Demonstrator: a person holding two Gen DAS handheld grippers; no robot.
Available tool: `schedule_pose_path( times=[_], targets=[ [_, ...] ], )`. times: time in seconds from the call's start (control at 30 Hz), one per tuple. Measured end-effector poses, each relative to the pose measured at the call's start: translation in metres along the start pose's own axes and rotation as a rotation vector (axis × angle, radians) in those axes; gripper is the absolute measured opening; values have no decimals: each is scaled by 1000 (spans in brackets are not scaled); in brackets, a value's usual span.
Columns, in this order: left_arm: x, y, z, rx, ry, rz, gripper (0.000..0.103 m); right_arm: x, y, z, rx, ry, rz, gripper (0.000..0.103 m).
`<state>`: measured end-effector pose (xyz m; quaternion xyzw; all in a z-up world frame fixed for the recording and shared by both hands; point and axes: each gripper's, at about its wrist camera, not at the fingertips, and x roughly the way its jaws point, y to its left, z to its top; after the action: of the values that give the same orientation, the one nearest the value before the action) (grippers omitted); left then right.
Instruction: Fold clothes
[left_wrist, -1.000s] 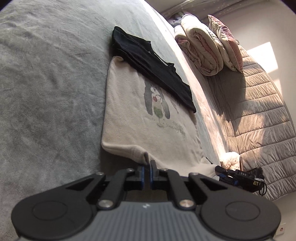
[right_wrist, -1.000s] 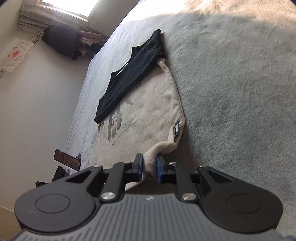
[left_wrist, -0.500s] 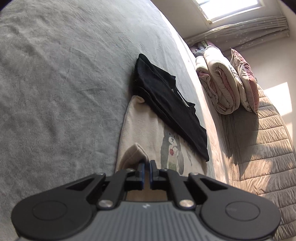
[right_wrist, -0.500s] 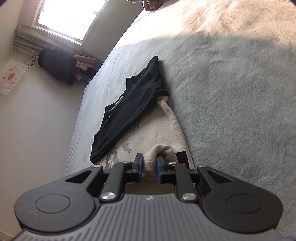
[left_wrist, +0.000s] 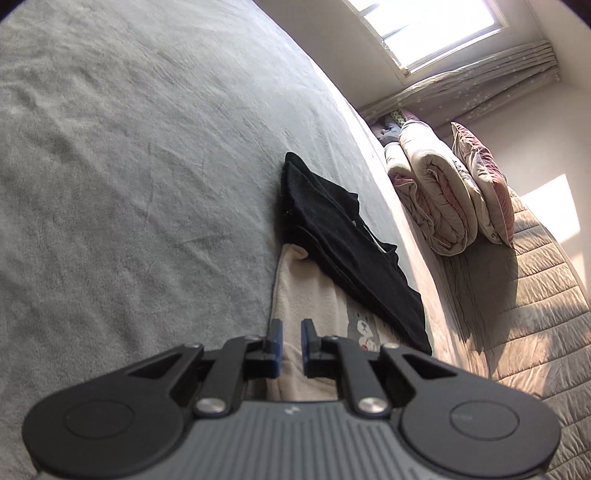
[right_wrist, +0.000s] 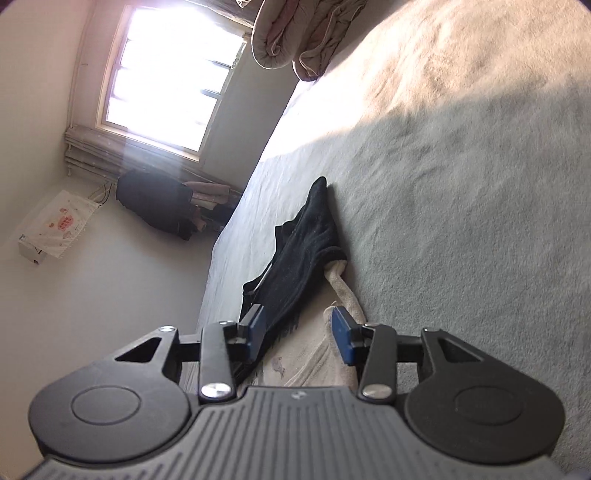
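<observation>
Both grippers over the cream sweatshirt (left_wrist: 317, 295) on the grey bed (left_wrist: 129, 166). L gripper (left_wrist: 291, 341): jaws slightly apart w/ a narrow gap, cream fabric showing between, not pinched. R gripper (right_wrist: 298, 334): jaws wide apart, nothing held; sweatshirt's folded edge (right_wrist: 345, 291) just beside its right finger. Black garment (left_wrist: 343, 251) lies folded across the sweatshirt's far end, touching it. Rolled duvet (left_wrist: 439, 206) & pillow (left_wrist: 484, 184) well apart at the bed's far side, near the window (right_wrist: 162, 74).
</observation>
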<state>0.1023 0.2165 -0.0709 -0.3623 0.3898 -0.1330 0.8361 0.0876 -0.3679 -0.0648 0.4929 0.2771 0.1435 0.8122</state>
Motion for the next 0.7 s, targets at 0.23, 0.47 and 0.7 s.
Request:
schedule_pose_path(
  times=[0.23,0.47,0.7],
  targets=[
    [6,-21,-9,180,15,37,32,5,31,-13,-257,7,-77,45],
    [8,-34,-20,312,6,125,30,30,47,-42,-538,5,-229,45],
    [5,-48,-32,411,-37,202,17,50,50,-66,-763,-5,-359,41]
  ],
)
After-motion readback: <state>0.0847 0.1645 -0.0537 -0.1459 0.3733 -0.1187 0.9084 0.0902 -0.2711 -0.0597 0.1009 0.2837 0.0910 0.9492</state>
